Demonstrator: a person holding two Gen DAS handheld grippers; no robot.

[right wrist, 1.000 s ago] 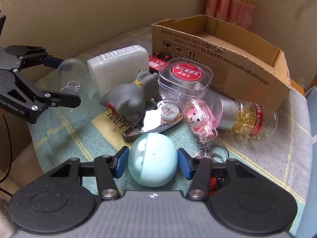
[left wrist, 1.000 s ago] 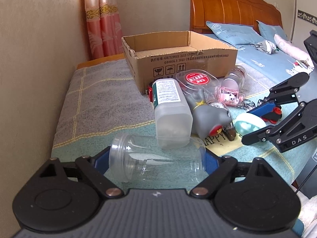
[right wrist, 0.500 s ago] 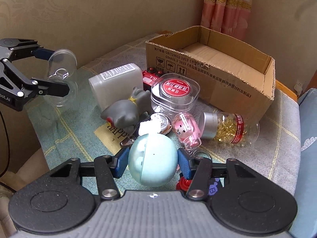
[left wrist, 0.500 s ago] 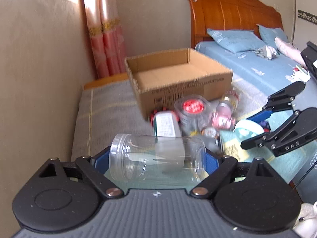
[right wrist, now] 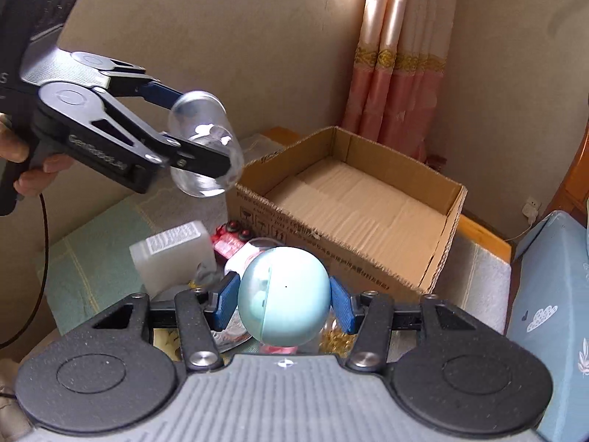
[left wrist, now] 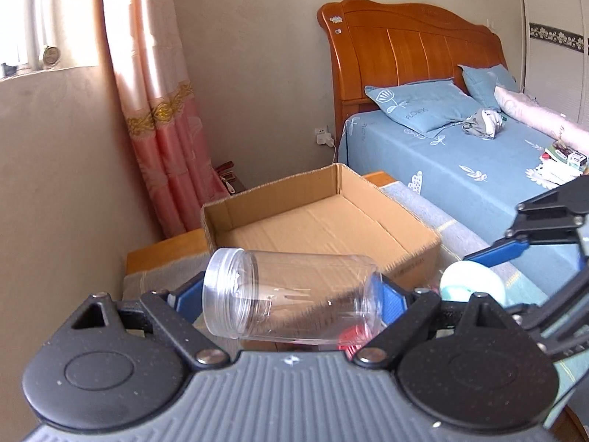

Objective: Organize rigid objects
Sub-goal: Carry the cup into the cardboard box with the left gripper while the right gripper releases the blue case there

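Item one: clear, lidless, cylindrical plastic jar [left wrist: 291, 296], empty. My left gripper [left wrist: 291, 294] pinches it end to end, mouth against one blue pad, base against the other, and holds it in the air before the open brown corrugated cardboard box [left wrist: 320, 221]. I judge it light, stiff and slick; the end-on hold looks sound, though the smooth base could slide on the pad.

Item two: pale blue, egg-shaped plastic capsule [right wrist: 283, 294] with a seam down one side. My right gripper [right wrist: 283, 296] is pressed onto its two flanks and holds it above the clutter, near the box's front wall. I judge it light and hard; its round sides give little purchase, so a hold across the widest part suits it.

Item three: white translucent rectangular plastic bottle [right wrist: 173, 258], lying on the cloth.

Writing: "GenRobot.AI" on the left gripper's arm, seen from the right wrist. The box's front wall carries handling symbols and small print that I cannot read.
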